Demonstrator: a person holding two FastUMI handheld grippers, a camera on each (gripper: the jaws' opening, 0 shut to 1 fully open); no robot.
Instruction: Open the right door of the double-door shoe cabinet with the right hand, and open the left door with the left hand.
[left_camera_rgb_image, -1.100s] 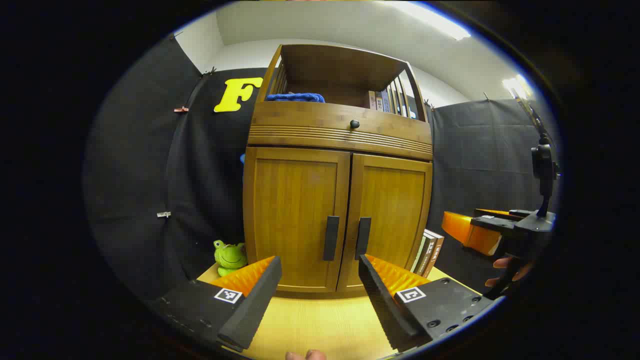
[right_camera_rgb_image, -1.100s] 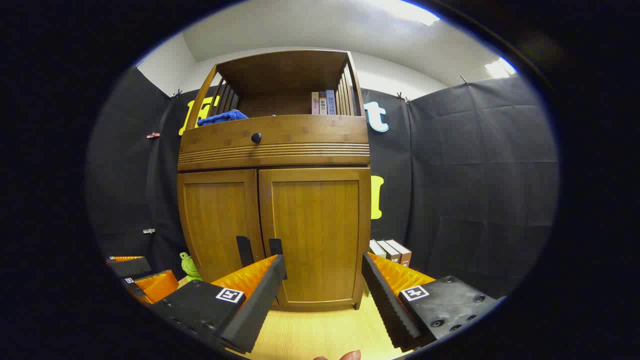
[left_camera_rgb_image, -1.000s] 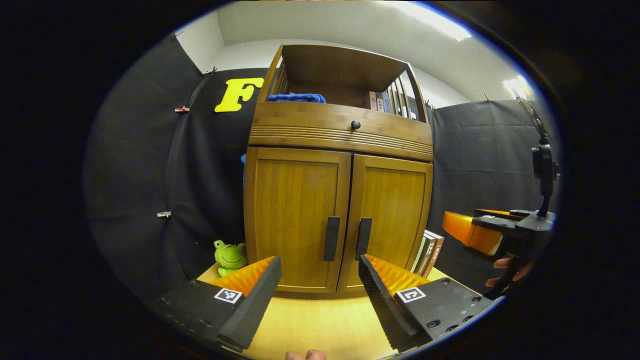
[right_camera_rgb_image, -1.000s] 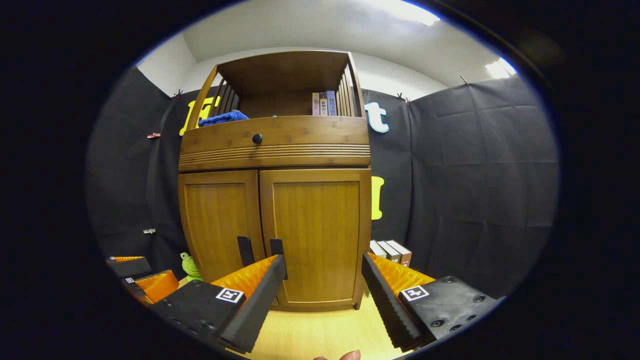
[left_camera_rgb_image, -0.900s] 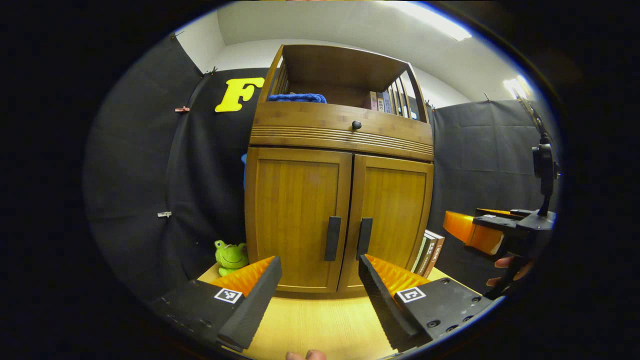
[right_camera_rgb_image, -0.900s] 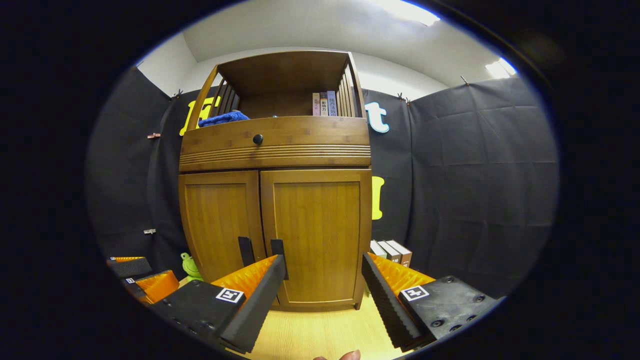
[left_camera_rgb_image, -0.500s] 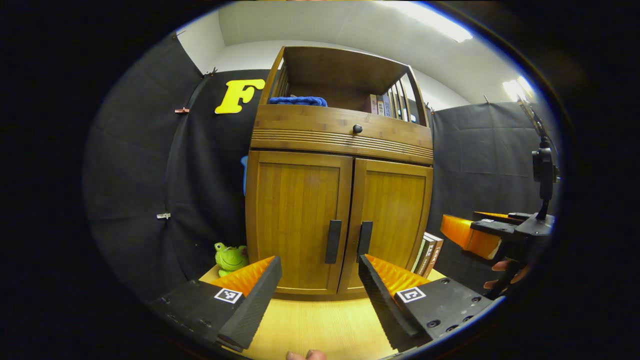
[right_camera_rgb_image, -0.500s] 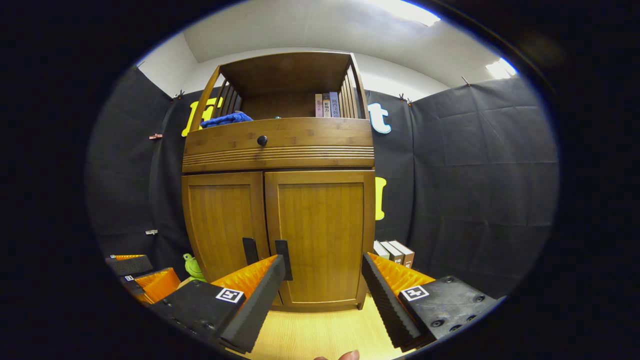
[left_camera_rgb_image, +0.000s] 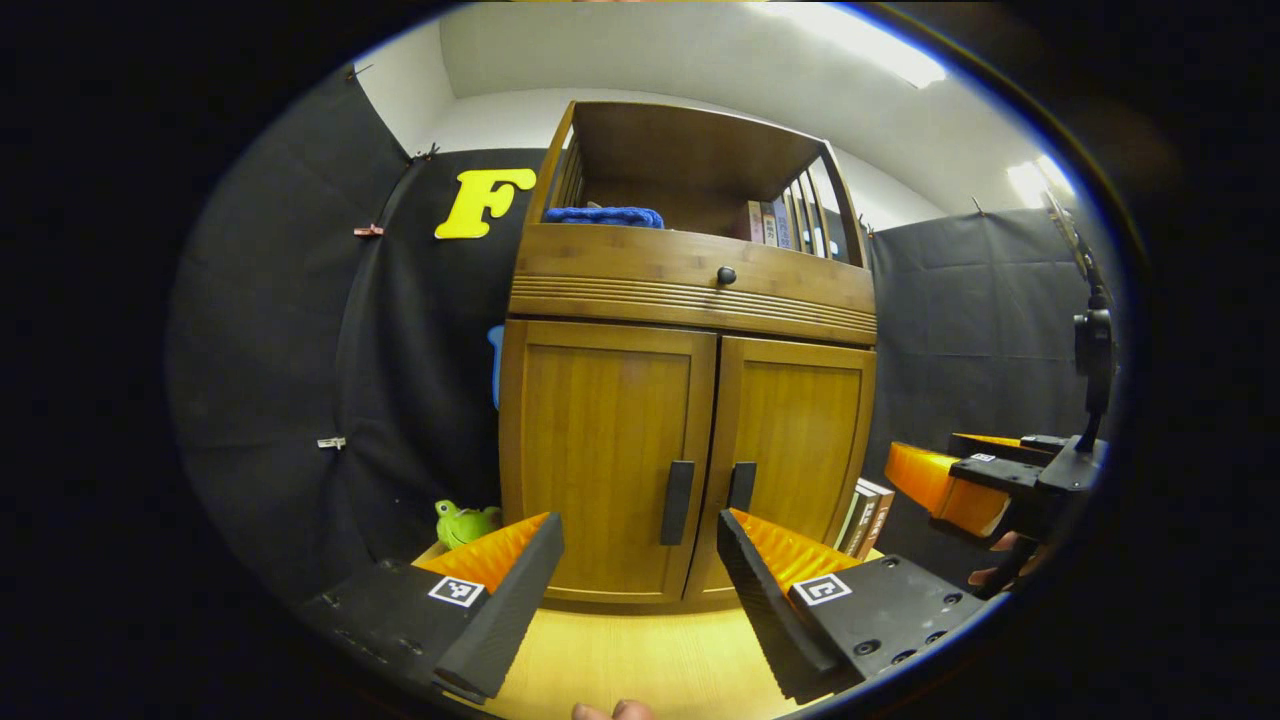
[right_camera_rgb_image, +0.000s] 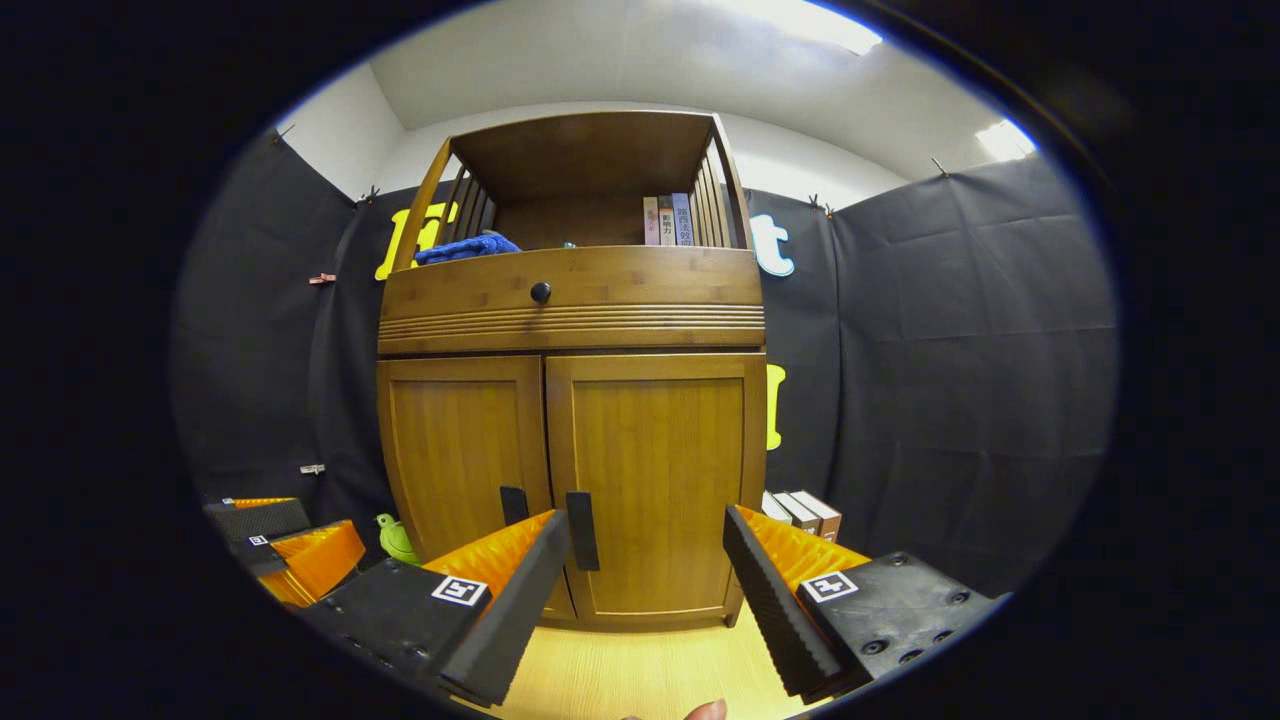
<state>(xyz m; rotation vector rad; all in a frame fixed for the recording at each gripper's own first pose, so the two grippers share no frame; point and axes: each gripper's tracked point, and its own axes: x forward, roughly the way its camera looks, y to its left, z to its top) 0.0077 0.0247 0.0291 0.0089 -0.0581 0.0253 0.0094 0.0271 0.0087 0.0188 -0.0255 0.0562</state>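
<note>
Shoe cabinet (left_camera_rgb_image: 690, 300) stood on the wooden table (left_camera_rgb_image: 640, 660) against the black cloth, both doors closed. Left door (left_camera_rgb_image: 600, 450) and right door (left_camera_rgb_image: 790, 440) met at the middle, each with a dark vertical handle: left handle (left_camera_rgb_image: 677, 502), right handle (right_camera_rgb_image: 582, 530). Left gripper (left_camera_rgb_image: 640, 590) was held in front of the cabinet, fingers spread wide, holding nothing, clear of the doors. Right gripper (right_camera_rgb_image: 645, 590) was likewise wide open and empty, facing the right door, not touching it; it also showed off to the right in the left gripper view (left_camera_rgb_image: 960, 475). Green frog toy (left_camera_rgb_image: 465, 522) sat left of the cabinet, books (left_camera_rgb_image: 865, 515) leaned at its right. Blue cloth (left_camera_rgb_image: 605, 215) lay on the top shelf.
</note>
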